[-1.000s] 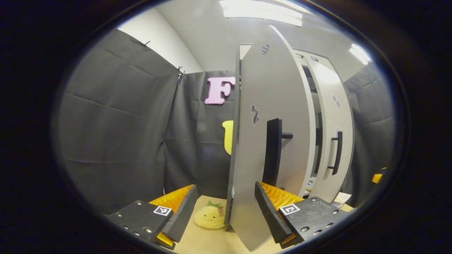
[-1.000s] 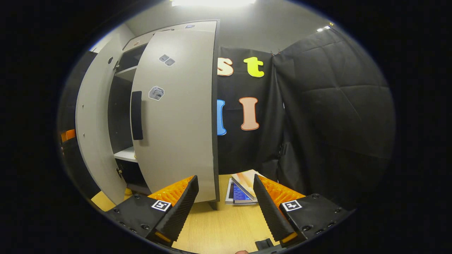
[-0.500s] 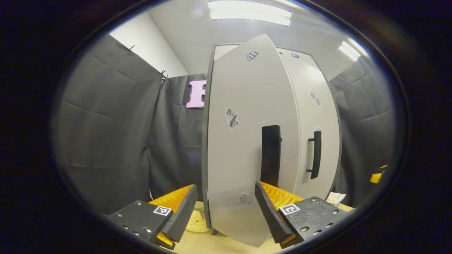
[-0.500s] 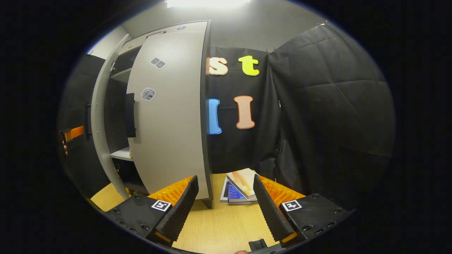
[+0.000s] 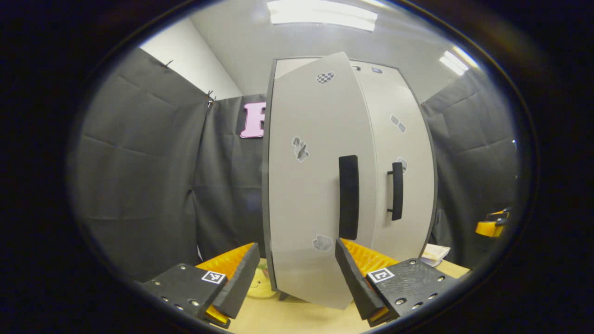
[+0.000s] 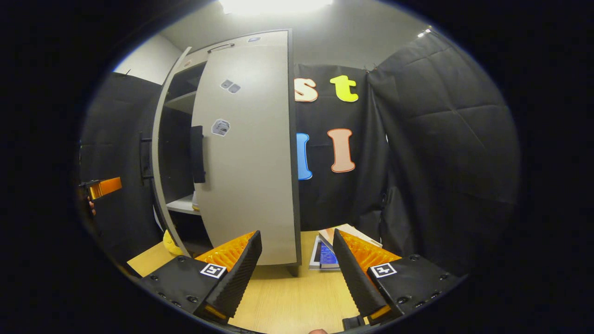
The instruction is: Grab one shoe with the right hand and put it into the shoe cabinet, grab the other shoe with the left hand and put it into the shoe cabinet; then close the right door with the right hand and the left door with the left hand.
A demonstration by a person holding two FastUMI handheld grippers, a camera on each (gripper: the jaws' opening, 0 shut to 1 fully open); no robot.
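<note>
A tall grey shoe cabinet stands on a light wooden table inside a booth walled with black cloth. In the left gripper view, the left gripper sits low in front of the cabinet with its fingers spread apart, holding nothing. The left door is nearly shut, its free edge standing slightly proud of the right door, which lies flush. Each door carries a vertical black handle. A yellow plush toy peeks out at the cabinet's foot. In the right gripper view, the right gripper is likewise spread wide and empty, near the right door. From this side a dark gap with shelves shows between the doors. The shoes cannot be made out clearly. A stack of books lies on the table beside the cabinet. The left gripper shows at the far left edge.
</note>
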